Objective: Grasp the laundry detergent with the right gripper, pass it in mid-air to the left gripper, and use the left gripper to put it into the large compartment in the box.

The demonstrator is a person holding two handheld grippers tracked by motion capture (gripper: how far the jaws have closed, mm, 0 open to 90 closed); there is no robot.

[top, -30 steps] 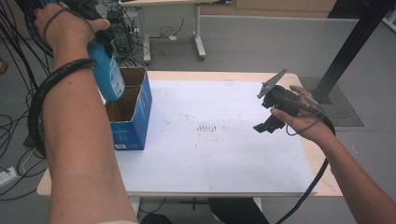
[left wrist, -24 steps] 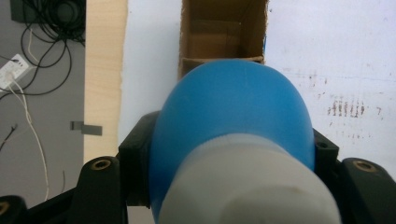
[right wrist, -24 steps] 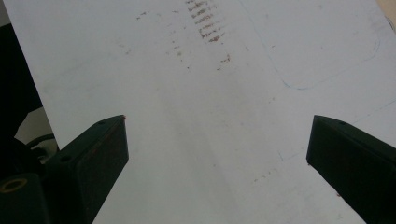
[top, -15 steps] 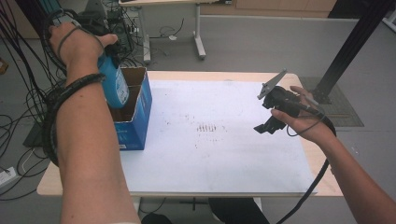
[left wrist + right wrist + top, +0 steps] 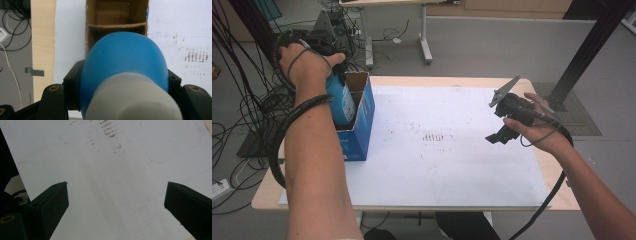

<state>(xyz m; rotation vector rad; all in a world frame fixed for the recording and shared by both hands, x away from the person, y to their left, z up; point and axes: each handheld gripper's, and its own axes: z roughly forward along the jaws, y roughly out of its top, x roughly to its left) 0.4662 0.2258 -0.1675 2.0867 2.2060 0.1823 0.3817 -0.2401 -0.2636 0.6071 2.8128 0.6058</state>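
1. Grey floor (image 5: 492,50) all round, with black cables (image 5: 242,100) piled at 9 o'clock in the high view and the legs of a second table (image 5: 424,40) at 12 o'clock.
2. Wooden table (image 5: 557,190) across the middle of the high view, covered nearly edge to edge by a white sheet (image 5: 452,170) with faint reddish smudges (image 5: 436,136) near its centre.
3. Blue cardboard box (image 5: 361,125) standing at 9 o'clock on the sheet, top flaps open, brown inside; seen from straight above in the left gripper view (image 5: 116,15), at 12 o'clock.
4. Blue bottle (image 5: 341,100) with a white label, upright, lower part already inside the open box; in the left gripper view its rounded blue body (image 5: 123,57) and white cap end (image 5: 132,100) sit right over the box opening.
5. Left gripper (image 5: 319,55) at 10 o'clock in the high view, pointing down, clamped on the bottle, with black jaws pressed to both sides of it in its own view (image 5: 123,85).
6. Right gripper (image 5: 499,135) at 3 o'clock in the high view, held above the sheet well apart from the box; jaws spread wide with nothing between them in its own view (image 5: 116,197).
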